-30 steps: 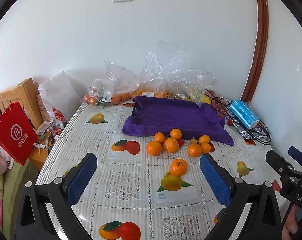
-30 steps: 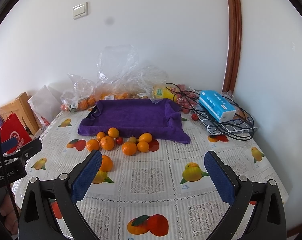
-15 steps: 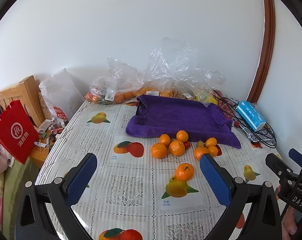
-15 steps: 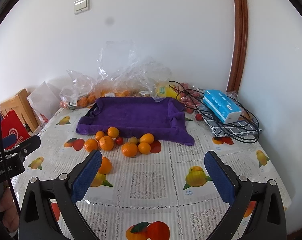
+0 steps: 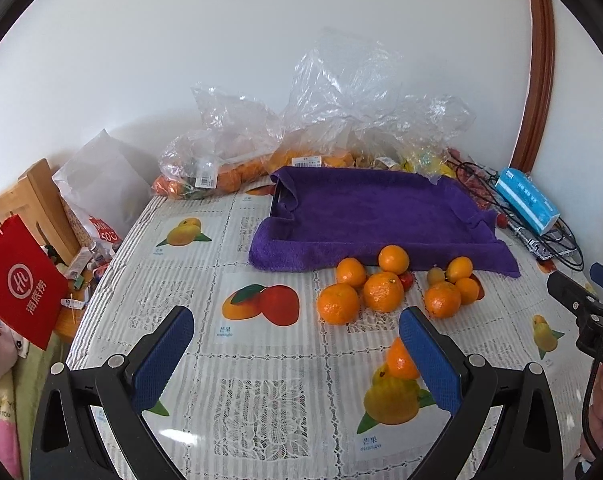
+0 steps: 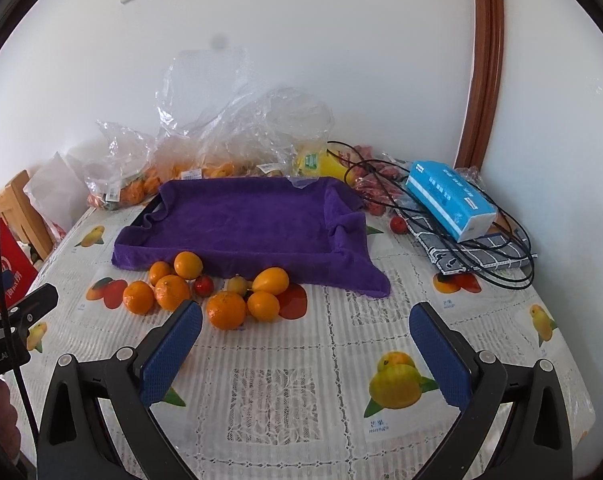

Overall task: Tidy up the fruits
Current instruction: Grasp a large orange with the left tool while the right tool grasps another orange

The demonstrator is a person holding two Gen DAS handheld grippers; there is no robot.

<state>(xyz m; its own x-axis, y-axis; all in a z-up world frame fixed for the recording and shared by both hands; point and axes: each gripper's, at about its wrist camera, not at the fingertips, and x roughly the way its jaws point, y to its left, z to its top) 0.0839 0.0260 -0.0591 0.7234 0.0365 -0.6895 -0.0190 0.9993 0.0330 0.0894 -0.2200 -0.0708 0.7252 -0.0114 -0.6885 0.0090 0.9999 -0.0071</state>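
Note:
Several loose oranges point(image 5: 382, 291) point(image 6: 226, 310) lie in a cluster on the fruit-print tablecloth, with a small red fruit point(image 6: 203, 286) and a yellow-orange fruit point(image 6: 271, 280) among them, just in front of a tray lined with a purple towel point(image 5: 375, 216) point(image 6: 245, 222). One orange point(image 5: 399, 360) sits apart, nearer, half hidden behind my left gripper's right finger. My left gripper point(image 5: 295, 354) is open and empty, short of the cluster. My right gripper point(image 6: 305, 350) is open and empty, its left finger just in front of the oranges.
Clear plastic bags of fruit point(image 5: 237, 148) point(image 6: 237, 136) stand against the wall behind the tray. A blue tissue box point(image 6: 449, 200) lies on a black wire basket at the right. A red paper bag point(image 5: 19, 282) and wooden chair stand off the table's left edge.
Both grippers have moved forward and down toward the oranges, which now look larger and nearer. Both stay open.

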